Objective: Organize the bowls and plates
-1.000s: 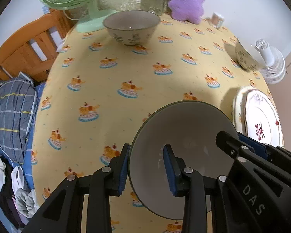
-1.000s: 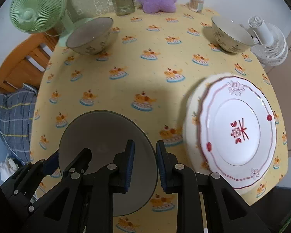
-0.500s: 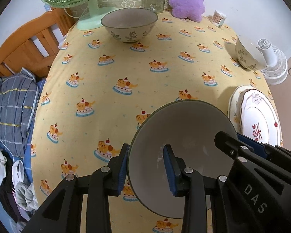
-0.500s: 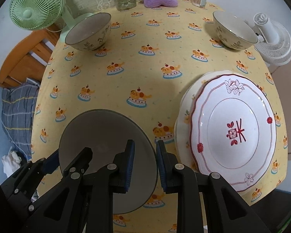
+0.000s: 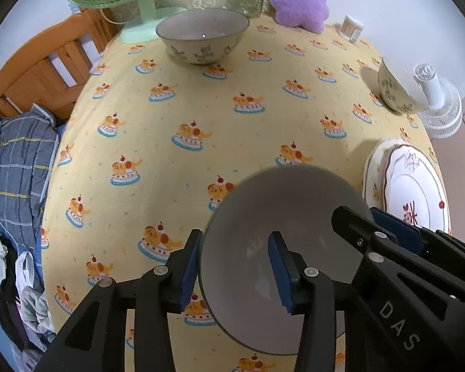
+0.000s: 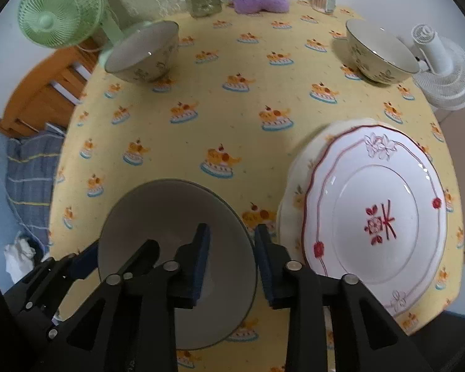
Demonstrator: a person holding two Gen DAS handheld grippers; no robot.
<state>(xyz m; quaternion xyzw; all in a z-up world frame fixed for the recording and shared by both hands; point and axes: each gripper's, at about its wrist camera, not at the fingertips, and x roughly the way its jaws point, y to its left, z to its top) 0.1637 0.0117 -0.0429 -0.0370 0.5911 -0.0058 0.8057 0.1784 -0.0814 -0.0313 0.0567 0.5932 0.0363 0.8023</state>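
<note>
Currently we see the grey bowl point(image 5: 282, 248) near the table's near edge, apparently raised off the yellow tablecloth point(image 5: 232, 124). Left gripper point(image 5: 232, 266) is clamped on its left rim, one pad inside, one outside. Right gripper point(image 6: 231, 260) is clamped on its right rim the same way. Just right of it, the red-trimmed plate point(image 6: 375, 217) lies stacked on a cream plate point(image 6: 294, 192). Far left stands a floral bowl point(image 6: 145, 52), far right a second floral bowl point(image 6: 378, 52). Green fan point(image 6: 59, 12) and white fan point(image 6: 443, 71) flank the table.
</note>
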